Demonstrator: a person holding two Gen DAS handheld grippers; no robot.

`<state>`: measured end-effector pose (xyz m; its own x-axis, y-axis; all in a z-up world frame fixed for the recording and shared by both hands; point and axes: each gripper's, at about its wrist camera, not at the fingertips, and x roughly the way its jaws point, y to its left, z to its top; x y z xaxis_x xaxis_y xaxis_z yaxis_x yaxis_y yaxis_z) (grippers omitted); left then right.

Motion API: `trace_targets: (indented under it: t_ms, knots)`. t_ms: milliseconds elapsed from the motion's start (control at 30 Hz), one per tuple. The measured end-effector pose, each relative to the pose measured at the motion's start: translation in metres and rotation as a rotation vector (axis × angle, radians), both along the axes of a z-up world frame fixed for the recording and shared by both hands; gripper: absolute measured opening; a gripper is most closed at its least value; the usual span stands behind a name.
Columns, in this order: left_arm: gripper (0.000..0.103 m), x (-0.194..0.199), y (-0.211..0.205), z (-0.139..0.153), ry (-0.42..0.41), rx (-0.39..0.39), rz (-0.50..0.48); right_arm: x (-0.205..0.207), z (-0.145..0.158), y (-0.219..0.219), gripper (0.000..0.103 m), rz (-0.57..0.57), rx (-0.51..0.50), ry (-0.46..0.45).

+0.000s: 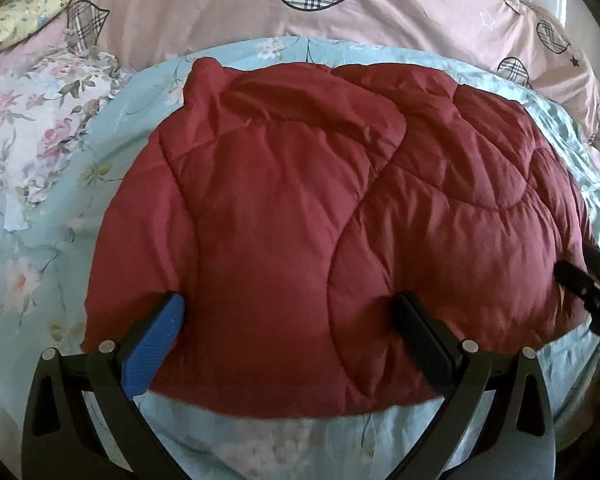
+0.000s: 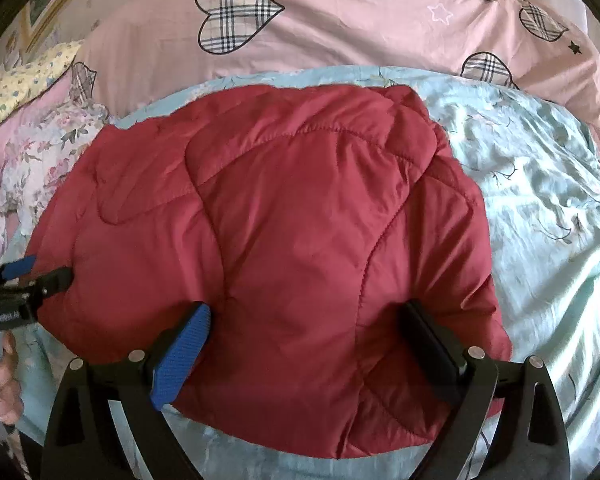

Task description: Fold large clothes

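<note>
Above the near edge of the red quilted jacket (image 1: 300, 208), the left gripper (image 1: 292, 312) is spread wide, its blue pad and its black pad apart over the padded cloth, and nothing is held between them. The right gripper (image 2: 308, 320) stands the same way, wide and empty, over the right part of the same near edge. In the right wrist view a hand (image 2: 6, 384) holds the other tool at the left border.

The jacket lies already folded into a thick bundle on the light blue floral sheet (image 2: 540, 200), straight ahead of both grippers, and its long axis runs from left to right. Both grippers seem equally near to it. Behind it lies the pink duvet (image 2: 360, 20) with plaid hearts. I judge the next fold goes away from the person.
</note>
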<state>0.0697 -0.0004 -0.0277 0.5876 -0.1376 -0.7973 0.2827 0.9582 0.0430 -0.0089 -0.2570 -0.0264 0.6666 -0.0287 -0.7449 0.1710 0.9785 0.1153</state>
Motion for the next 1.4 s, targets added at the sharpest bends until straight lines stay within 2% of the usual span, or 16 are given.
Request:
trace_targets:
  t_ms: [133, 300, 600, 767, 933, 1067, 1400]
  knots:
    - [0.103, -0.014, 0.007, 0.006, 0.022, -0.018, 0.01, -0.011, 0.013, 0.004, 0.097, -0.002, 0.008, -0.001]
    - [0.103, -0.034, 0.013, 0.006, 0.029, 0.007, 0.018, -0.034, 0.024, 0.017, 0.097, 0.022, 0.008, 0.0]
    - [0.103, -0.066, 0.019, -0.007, 0.083, 0.054, 0.009, -0.075, 0.012, 0.035, 0.097, 0.07, 0.04, 0.089]
    - [0.103, -0.075, 0.018, 0.002, 0.084, 0.08, 0.006, -0.087, 0.014, 0.043, 0.097, 0.088, 0.038, 0.13]
    - [0.103, -0.081, 0.015, 0.024, 0.035, 0.09, 0.001, -0.085, 0.033, 0.051, 0.097, 0.114, 0.054, 0.124]
    - [0.103, -0.081, 0.015, 0.037, 0.015, 0.078, 0.005, -0.079, 0.051, 0.053, 0.099, 0.116, 0.023, 0.097]
    - [0.103, -0.069, 0.011, 0.038, 0.007, 0.072, 0.002, -0.057, 0.058, 0.052, 0.099, 0.119, 0.002, 0.085]
